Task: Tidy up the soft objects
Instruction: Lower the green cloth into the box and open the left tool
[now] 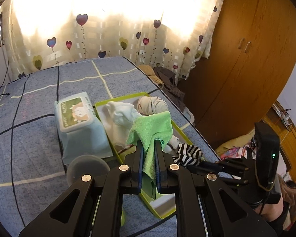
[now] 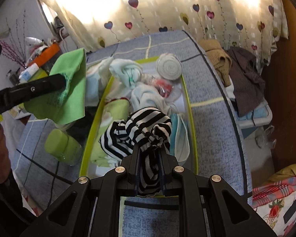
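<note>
We see a blue bed point(image 1: 39, 102) bearing a green-rimmed tray point(image 2: 193, 130). Left of the tray lies a wipes pack point(image 1: 77, 114), its label unreadable. Over the tray our left gripper point(image 1: 149, 144) clamps a green cloth point(image 1: 152, 128), our right gripper point(image 2: 149, 154) a striped sock point(image 2: 148, 126).

1 green cloth point(image 1: 152, 130), 1 striped cloth point(image 2: 146, 130), 1 tray point(image 2: 193, 138), 1 wipes pk point(image 1: 77, 114), 2 face masks point(image 2: 179, 138)

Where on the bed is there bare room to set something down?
Free: the blue bedspread left of the wipes pack, and between the pack and the curtain. Crowded: the green-rimmed tray, piled with cloths, and its left side by the green cup.
</note>
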Motion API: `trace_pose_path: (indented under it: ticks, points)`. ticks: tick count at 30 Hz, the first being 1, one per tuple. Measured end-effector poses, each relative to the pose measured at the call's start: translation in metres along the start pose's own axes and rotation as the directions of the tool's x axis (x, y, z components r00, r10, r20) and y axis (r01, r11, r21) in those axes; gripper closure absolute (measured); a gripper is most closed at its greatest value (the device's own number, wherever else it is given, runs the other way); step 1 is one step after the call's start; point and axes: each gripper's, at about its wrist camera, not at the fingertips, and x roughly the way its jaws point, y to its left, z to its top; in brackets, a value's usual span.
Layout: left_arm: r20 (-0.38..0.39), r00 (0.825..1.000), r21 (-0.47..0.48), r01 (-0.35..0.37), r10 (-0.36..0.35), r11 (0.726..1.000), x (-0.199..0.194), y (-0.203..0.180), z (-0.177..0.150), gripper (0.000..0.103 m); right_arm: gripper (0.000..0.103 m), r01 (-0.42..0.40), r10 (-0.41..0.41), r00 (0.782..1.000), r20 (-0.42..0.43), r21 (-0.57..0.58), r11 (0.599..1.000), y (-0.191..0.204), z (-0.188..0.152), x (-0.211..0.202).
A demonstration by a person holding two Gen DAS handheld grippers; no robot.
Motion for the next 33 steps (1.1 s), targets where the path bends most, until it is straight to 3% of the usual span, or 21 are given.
trace_pose_path:
  ticks: [6, 11, 18, 33]
  points:
    - [-0.031, 1.000, 0.008, 0.005, -0.004, 1.000, 0.016, -0.006, 0.001, 0.093, 0.085, -0.016, 0.016, 1.000, -0.012, 0.012, 1.000, -0.002, -0.002, 0.008]
    - [-0.062, 0.998, 0.011, 0.007, -0.006, 1.000, 0.031, -0.004, 0.003, 0.093, 0.066, -0.019, 0.019, 1.000, 0.019, -0.009, 1.000, 0.003, 0.000, -0.009]
    - [-0.091, 0.996, 0.017, 0.010, -0.008, 1.000, 0.050, -0.008, 0.007, 0.093, 0.064, -0.018, 0.020, 0.998, 0.062, -0.033, 0.999, 0.008, 0.004, -0.026]
    - [-0.168, 0.986, 0.031, -0.003, 0.008, 1.000, 0.087, -0.010, 0.009, 0.089, 0.064, 0.004, -0.003, 0.998, 0.068, -0.016, 1.000, 0.001, 0.008, -0.027]
